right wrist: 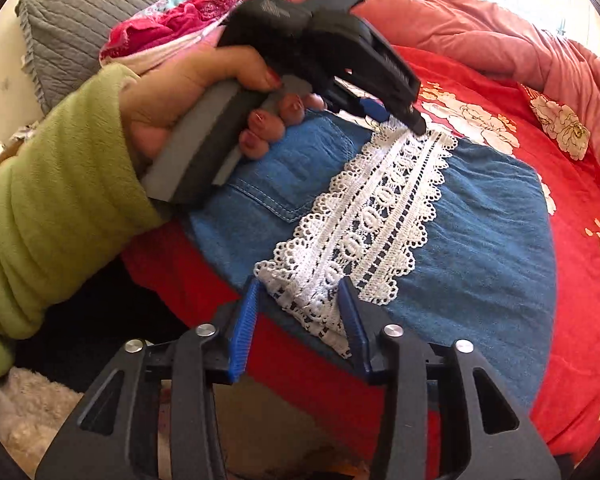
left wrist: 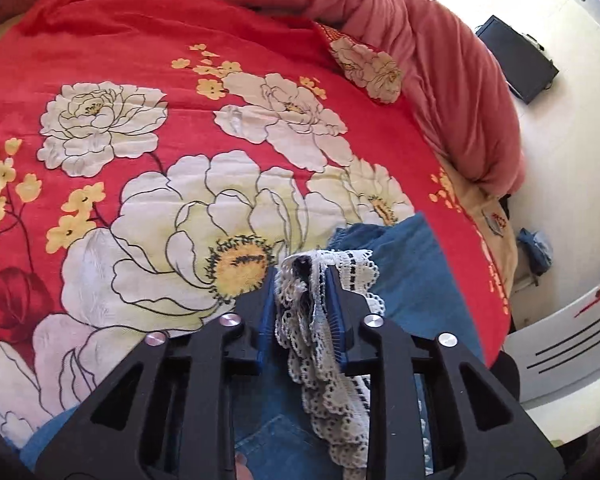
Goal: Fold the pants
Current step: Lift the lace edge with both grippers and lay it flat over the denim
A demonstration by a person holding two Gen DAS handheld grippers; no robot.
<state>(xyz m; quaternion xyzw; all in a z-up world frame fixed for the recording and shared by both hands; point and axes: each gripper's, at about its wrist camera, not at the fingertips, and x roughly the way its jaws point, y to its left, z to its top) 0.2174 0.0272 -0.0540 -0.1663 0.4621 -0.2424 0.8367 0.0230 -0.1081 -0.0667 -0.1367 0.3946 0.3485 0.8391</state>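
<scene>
Blue denim pants (right wrist: 480,240) with a white lace band (right wrist: 380,208) lie on a red flowered bed cover (left wrist: 140,160). My left gripper (left wrist: 304,276) is shut on the far end of the lace band (left wrist: 320,320); it also shows in the right wrist view (right wrist: 396,120), held by a hand in a green sleeve. My right gripper (right wrist: 300,292) sits at the near end of the lace band, its blue fingers (right wrist: 246,320) on either side of the lace and still apart. The denim (left wrist: 412,264) lies flat in a folded stack.
A pink quilt (left wrist: 420,40) is bunched at the far side of the bed. A grey pillow (right wrist: 100,8) and pink clothes (right wrist: 172,24) lie beyond the hand. A dark box (left wrist: 516,64) stands on the white floor. The bed's near edge lies under my right gripper.
</scene>
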